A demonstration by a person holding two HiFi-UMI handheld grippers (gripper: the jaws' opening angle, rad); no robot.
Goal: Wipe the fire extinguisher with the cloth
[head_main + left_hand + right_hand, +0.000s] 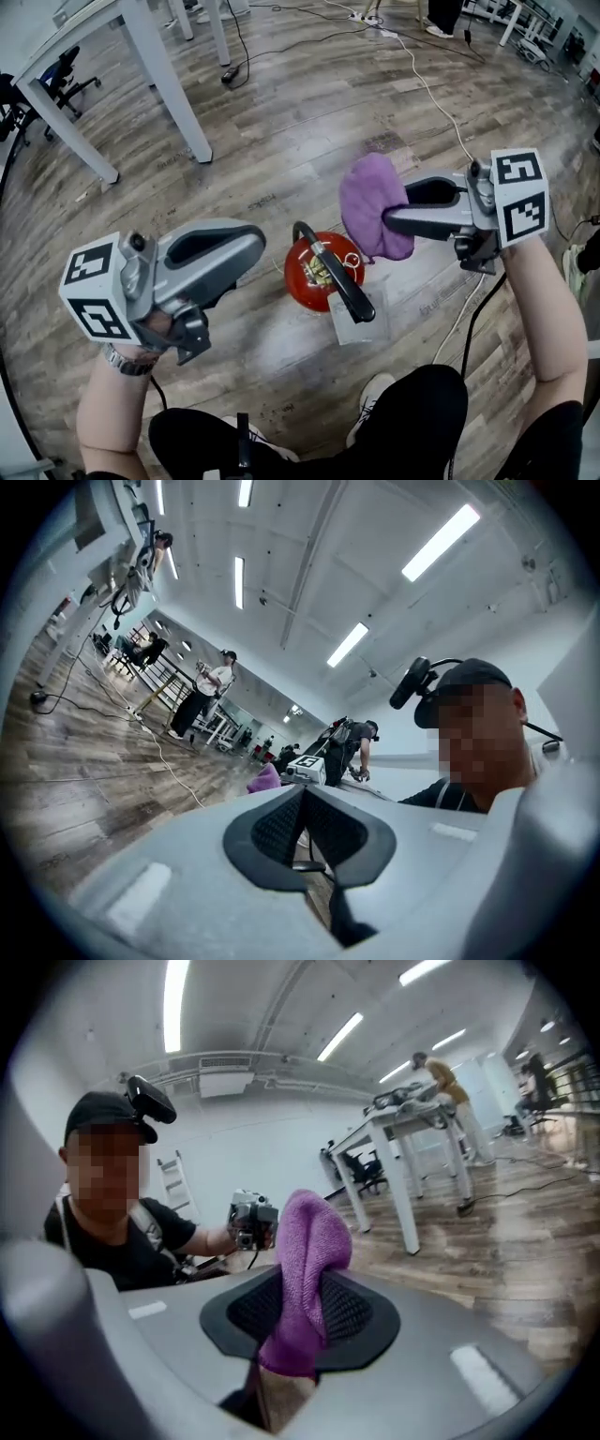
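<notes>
Right tongs pinching one fold of the purple cloth, pads pressed onto the fabric so that most of it hangs free beyond the tips as a loose wiping pad; the grip sits near an edge, which leaves a broad face of cloth to meet the cylinder. Opposite, the left tongs are pressed together with nothing between them, held at the left of the target, apparently in reserve to steady it. Between the two stands the red fire extinguisher, upright on the wood floor and seen from above, its black lever handle reaching toward the near right over a pale sheet lying on the boards. Cloth hangs just far-right of the extinguisher's top; whether it touches the red shoulder cannot be told from this angle. Judged stage: approach, wiping not visibly begun. Next move calls for lowering the cloth onto the shoulder and sweeping it round the body. Risk: an unbraced cylinder may tip under sideways pressure, and so thin a pinch may let the cloth slip
</notes>
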